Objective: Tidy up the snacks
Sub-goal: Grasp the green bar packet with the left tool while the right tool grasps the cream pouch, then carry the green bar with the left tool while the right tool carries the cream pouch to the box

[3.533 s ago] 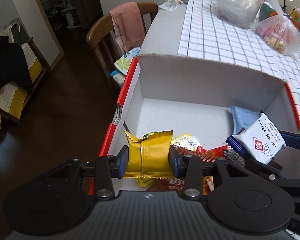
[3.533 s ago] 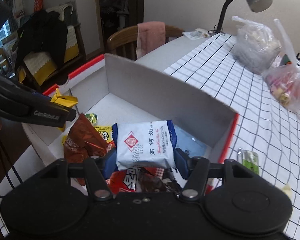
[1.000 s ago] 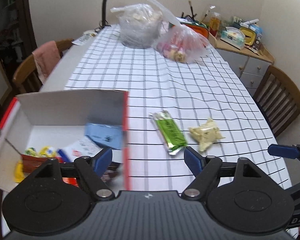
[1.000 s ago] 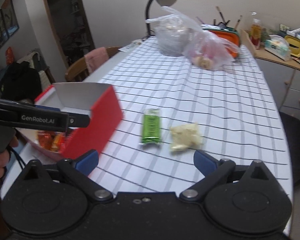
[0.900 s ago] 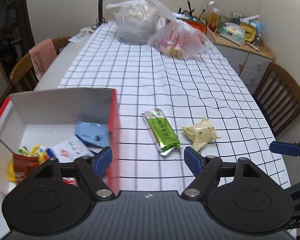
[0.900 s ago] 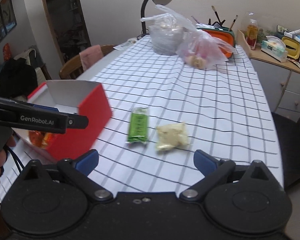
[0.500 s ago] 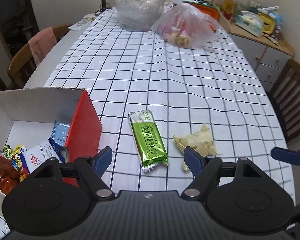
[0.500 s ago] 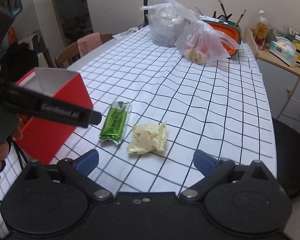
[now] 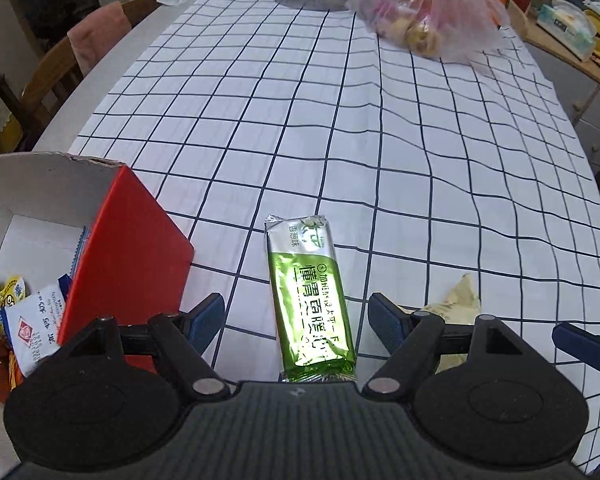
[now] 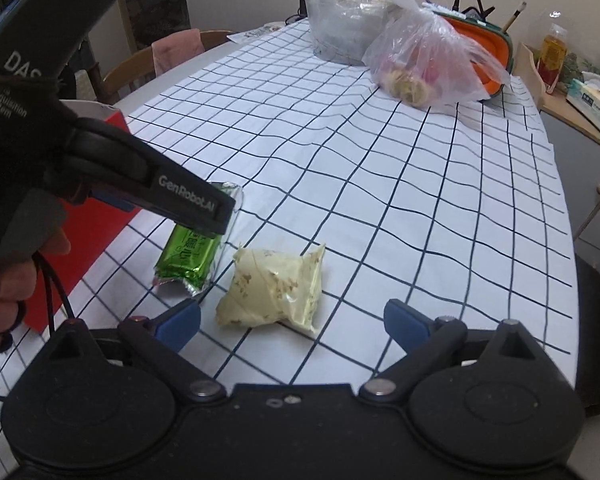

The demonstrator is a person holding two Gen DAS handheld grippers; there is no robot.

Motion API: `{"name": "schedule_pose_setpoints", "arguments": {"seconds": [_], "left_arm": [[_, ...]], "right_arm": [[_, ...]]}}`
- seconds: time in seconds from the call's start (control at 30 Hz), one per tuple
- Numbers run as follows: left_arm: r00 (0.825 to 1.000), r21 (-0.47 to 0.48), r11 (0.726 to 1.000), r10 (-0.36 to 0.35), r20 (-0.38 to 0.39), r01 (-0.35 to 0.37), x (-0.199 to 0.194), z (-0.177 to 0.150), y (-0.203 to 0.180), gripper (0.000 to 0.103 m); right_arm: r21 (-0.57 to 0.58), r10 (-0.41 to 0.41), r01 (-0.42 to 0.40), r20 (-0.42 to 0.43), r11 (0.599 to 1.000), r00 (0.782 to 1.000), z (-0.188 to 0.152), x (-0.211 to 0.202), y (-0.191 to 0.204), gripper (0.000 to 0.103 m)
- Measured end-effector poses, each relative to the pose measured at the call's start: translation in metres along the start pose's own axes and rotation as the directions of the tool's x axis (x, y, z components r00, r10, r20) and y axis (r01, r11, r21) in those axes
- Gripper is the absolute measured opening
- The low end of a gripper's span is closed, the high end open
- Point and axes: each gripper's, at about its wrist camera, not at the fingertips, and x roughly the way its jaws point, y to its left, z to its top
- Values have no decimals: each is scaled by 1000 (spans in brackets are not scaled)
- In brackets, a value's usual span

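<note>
Two loose snack packs counted on checked cloth: one green bar pack point(image 9: 310, 300), one pale yellow pouch point(image 10: 274, 289). One red box point(image 9: 126, 256). Two plastic bags point(image 10: 428, 60) seen. Two chairs visible.

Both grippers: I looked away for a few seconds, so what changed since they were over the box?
Both let go: yellow and white packets were dropped in the red box. The left gripper now straddles the green packet, the right gripper the beige packet. Those haven't moved.

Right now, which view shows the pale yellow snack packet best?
The right wrist view: the pale yellow snack packet lies whole and unobstructed between the open right hand-held gripper fingers. In the left wrist view only its upper corner shows, behind the left hand-held gripper.
</note>
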Motion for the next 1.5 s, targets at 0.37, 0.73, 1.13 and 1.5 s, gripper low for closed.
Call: {"name": "schedule_pose_setpoints", "arguments": {"seconds": [0.37, 0.73, 1.13, 1.5], "left_arm": [[998, -31, 999, 29, -61, -31, 31, 12, 4, 79], [996, -26, 1000, 3, -91, -5, 43, 14, 3, 71], [996, 19, 999, -42, -76, 43, 39, 15, -2, 44], [997, 2, 999, -37, -68, 37, 27, 4, 10, 42]], "right_arm": [[16, -9, 9, -33, 1000, 999, 8, 32, 0, 92], [14, -12, 13, -53, 1000, 999, 13, 46, 6, 84], [10, -14, 14, -66, 1000, 998, 14, 47, 10, 56], [64, -12, 14, -40, 998, 999, 6, 26, 4, 55]]}}
